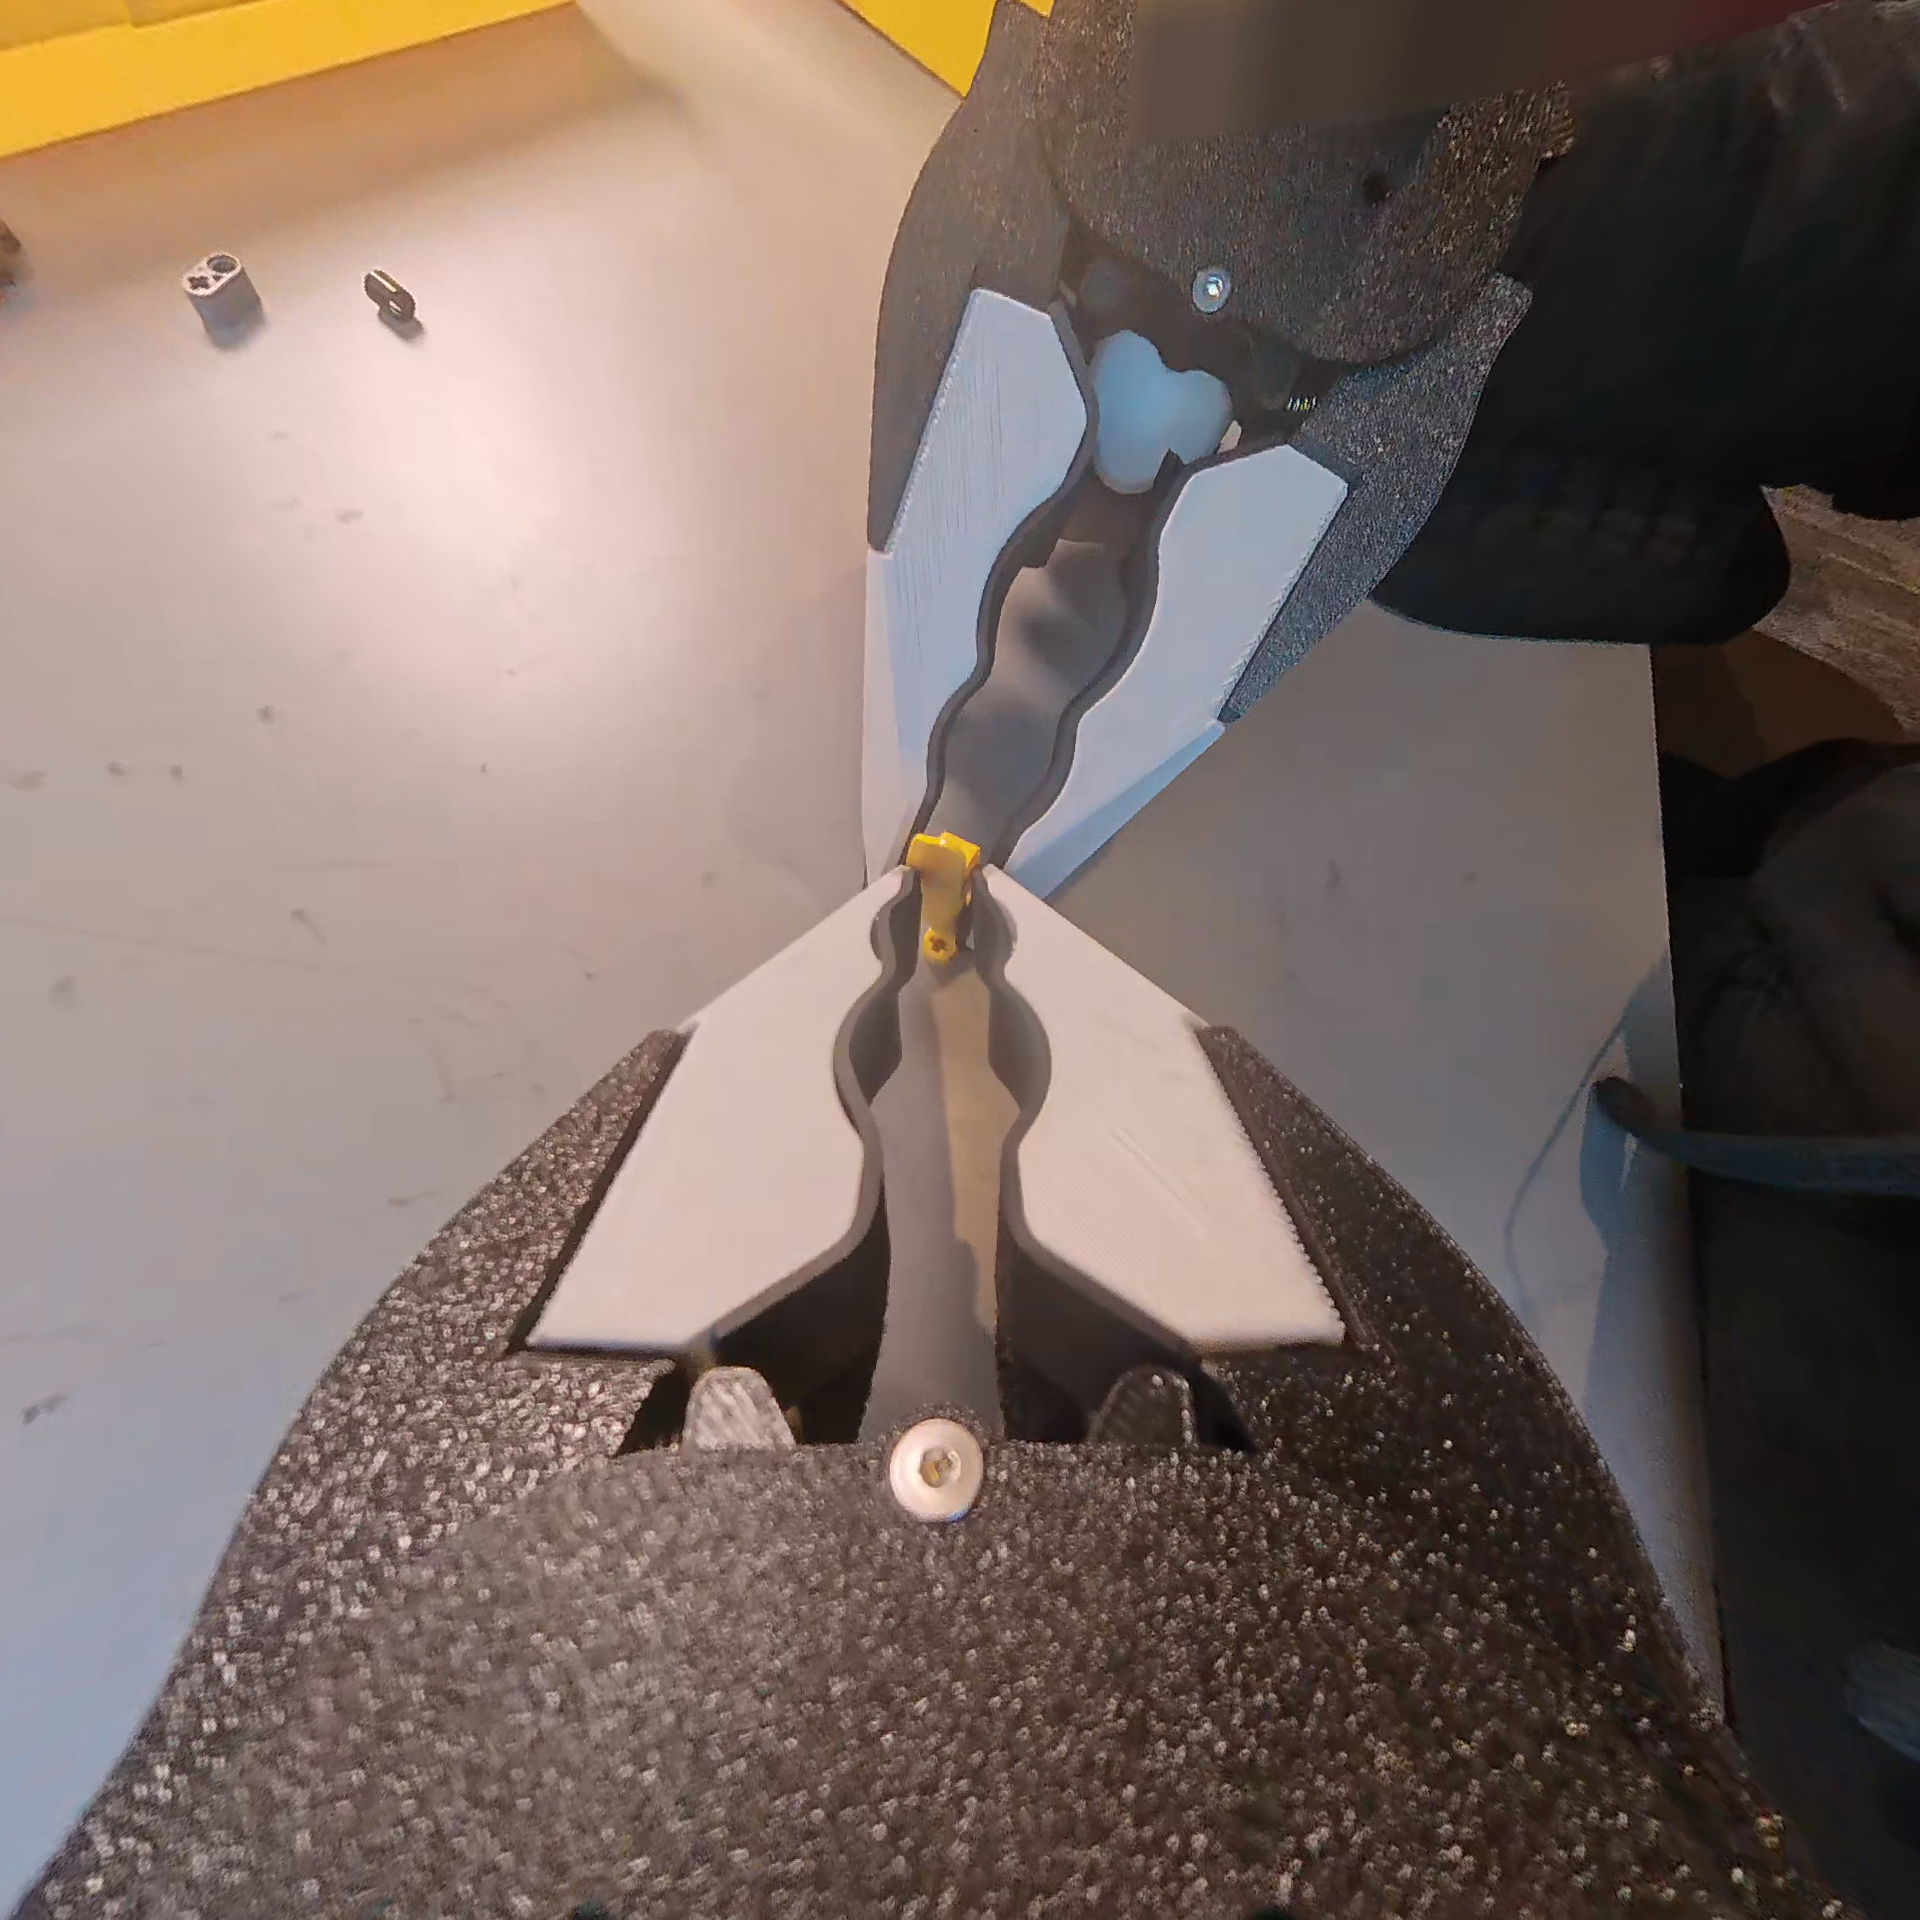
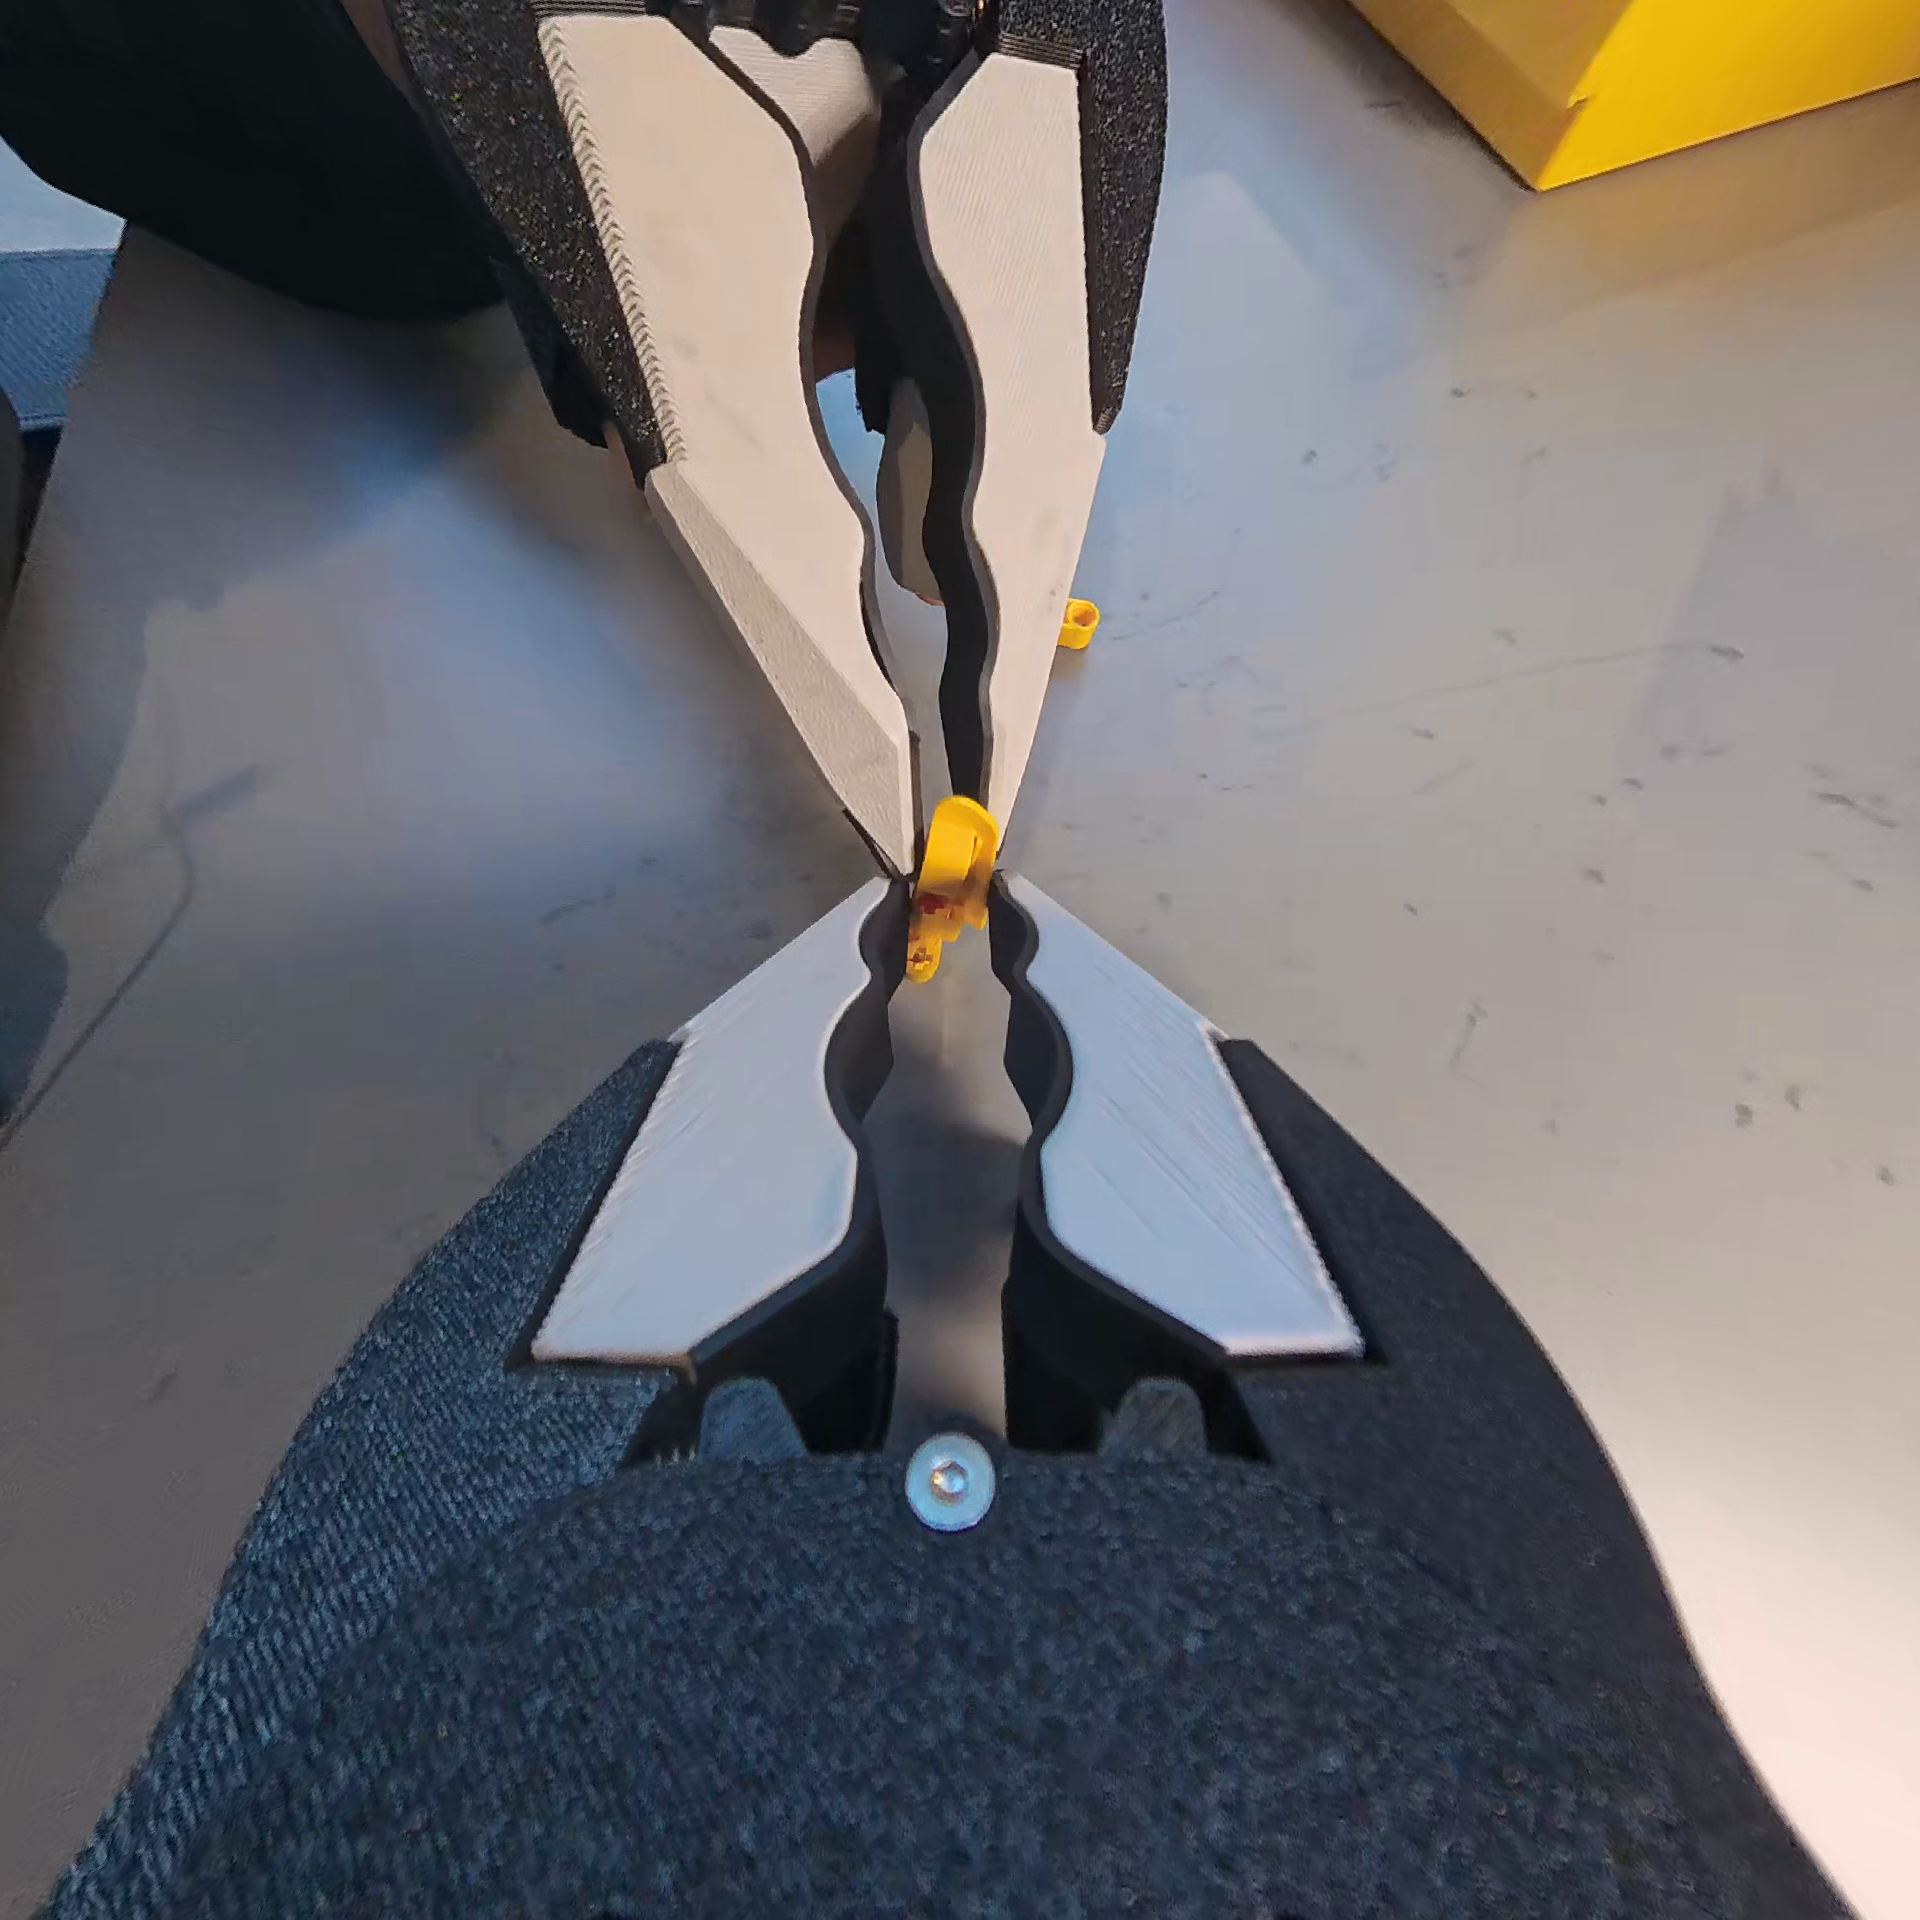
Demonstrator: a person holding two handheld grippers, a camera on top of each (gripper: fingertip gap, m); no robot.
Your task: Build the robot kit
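A small yellow plastic part (image 1: 940,883) hangs between both grippers, above the pale grey table (image 1: 416,831). My left gripper (image 1: 941,902) is shut on its near end. My right gripper (image 1: 951,850) comes down from the top and is shut on its far end, tip to tip with the left one. In the right wrist view the yellow part (image 2: 951,873) looks like two joined bits: a rounded upper bit in the left gripper (image 2: 954,826) and a lower bit with a small pin in my right gripper (image 2: 943,902).
A second small yellow part (image 2: 1081,623) lies on the table behind the left gripper. Two small grey parts (image 1: 220,296) (image 1: 390,299) lie at the far left. A yellow box (image 2: 1662,83) stands at the back. A black-gloved hand (image 1: 1662,364) holds the right gripper. The table edge (image 1: 1662,935) runs down the right. The grippers are tip to tip, or close to it.
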